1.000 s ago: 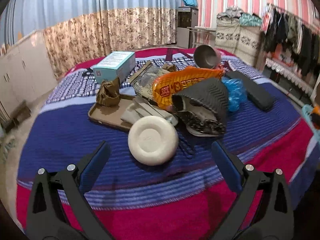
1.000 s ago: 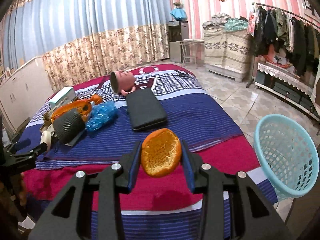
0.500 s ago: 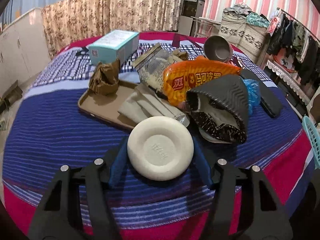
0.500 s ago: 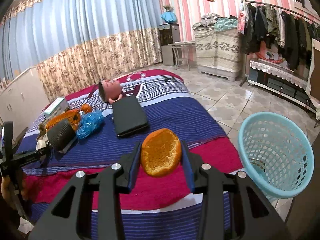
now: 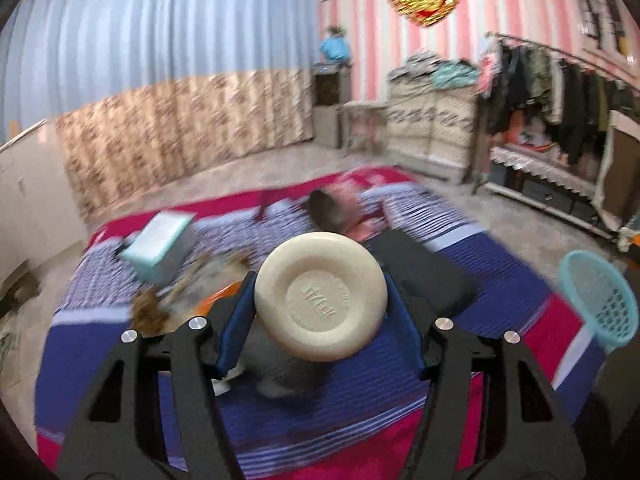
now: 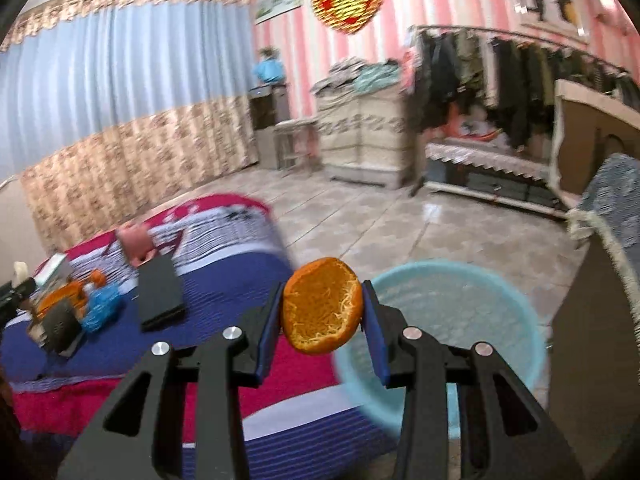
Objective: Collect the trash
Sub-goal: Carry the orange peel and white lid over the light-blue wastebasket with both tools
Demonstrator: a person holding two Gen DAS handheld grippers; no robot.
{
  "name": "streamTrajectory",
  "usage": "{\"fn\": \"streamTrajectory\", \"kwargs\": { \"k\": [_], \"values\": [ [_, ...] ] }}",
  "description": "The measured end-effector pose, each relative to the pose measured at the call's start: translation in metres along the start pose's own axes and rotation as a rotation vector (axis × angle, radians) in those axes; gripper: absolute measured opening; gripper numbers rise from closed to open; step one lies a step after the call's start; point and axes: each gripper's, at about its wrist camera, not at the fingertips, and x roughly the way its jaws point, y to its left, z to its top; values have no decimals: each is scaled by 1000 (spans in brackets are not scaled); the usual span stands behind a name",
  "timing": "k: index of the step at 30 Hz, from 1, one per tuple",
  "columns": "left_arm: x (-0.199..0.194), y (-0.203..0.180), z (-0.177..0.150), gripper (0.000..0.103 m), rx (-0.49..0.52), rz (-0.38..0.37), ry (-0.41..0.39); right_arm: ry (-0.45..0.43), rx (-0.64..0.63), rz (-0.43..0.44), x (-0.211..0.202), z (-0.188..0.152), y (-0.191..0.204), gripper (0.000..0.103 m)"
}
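Carrying two pieces of refuse at once, both hand-held grippers are shown in transit from the striped blue, white and crimson bedspread (image 5: 500, 264) toward the pale turquoise plastic mesh basket (image 6: 452, 316) standing on the tiled floor beside the bed; left gripper (image 5: 320, 308): a second ago its jaws stood wide apart around the cream-coloured round disc with an embossed centre (image 5: 321, 297) as it lay on the bedspread, half a second ago they had closed onto its rim, and now the disc is clamped between the blue pads and raised clear of the bed, so that the clutter of wrappers shows blurred below and behind it; the basket (image 5: 600, 300) appears at the right edge of the left wrist view, well apart from the disc; right gripper (image 6: 322, 312): clenched throughout on the hollowed orange citrus peel with pale fibrous pith (image 6: 322, 310); a second ago the basket lay far to the right of the peel, whereas now its rim sits just beside and beneath the peel, partly hidden by the right jaw; significance, as a judgement: the peel seems nearly placed for release, though whether it is fully over the opening cannot be told; the disc has farther to go; remaining items on the bed, including the flat black rectangular case (image 6: 160, 294), await sorting.
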Motion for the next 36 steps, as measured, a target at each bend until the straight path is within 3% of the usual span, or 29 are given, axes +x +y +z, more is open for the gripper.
{"fn": "streamTrajectory", "kwargs": {
  "k": [6,12,17,24,36],
  "values": [
    [8,-87,20,61,26,-174,-38,-35,3,-151,15,19,-68,39],
    [28,-165,19,61,70,-301,-13,5,112,-183,41,8,-111,39],
    [53,-216,13,61,127,-347,22,21,144,-205,58,2,-134,39],
    [82,-280,1,61,177,-400,88,39,158,-270,50,-9,-155,39],
    [105,-373,-28,61,325,-505,101,89,205,-331,54,-21,-180,39]
  ]
}}
